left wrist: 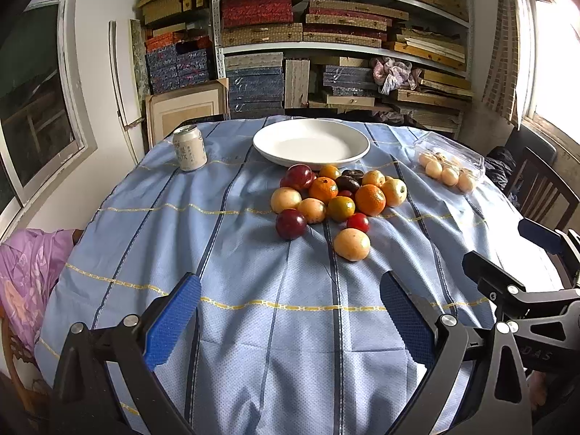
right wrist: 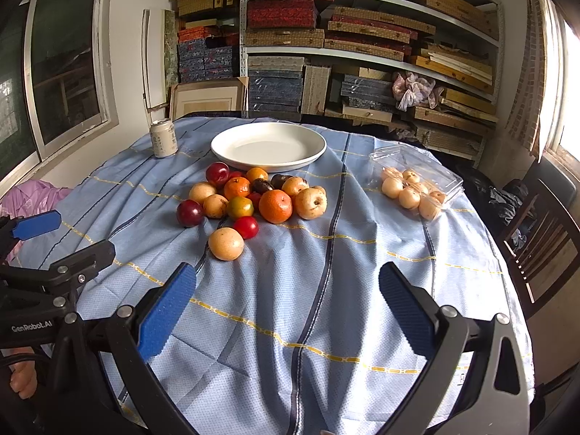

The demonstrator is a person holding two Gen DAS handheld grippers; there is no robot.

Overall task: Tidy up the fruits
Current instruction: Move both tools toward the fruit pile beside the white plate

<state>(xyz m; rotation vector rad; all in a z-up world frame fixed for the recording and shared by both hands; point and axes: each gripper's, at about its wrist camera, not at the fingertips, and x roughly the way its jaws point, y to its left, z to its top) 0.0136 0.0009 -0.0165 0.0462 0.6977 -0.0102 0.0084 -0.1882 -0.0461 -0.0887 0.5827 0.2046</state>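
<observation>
Several loose fruits lie in a heap [left wrist: 337, 195] [right wrist: 253, 199] on the blue tablecloth: oranges, dark red plums, yellow pears and small red ones. One yellow pear [left wrist: 351, 244] [right wrist: 226, 243] sits alone nearest me. Behind the heap stands an empty white plate [left wrist: 275, 152] [right wrist: 224, 154]. My left gripper [left wrist: 290, 311] hovers open over bare cloth, well short of the fruit. My right gripper [right wrist: 288, 304] is open too, nothing between its blue pads, beside the left one. Each gripper shows at the edge of the other's view.
A pale drink can [left wrist: 189, 148] [right wrist: 164, 138] stands at the back left. A clear plastic clamshell [left wrist: 467, 156] [right wrist: 435, 174] with several small pale fruits lies at the right. A dark wooden chair [right wrist: 543, 239] stands by the table's right edge. Shelves of boxes fill the back wall.
</observation>
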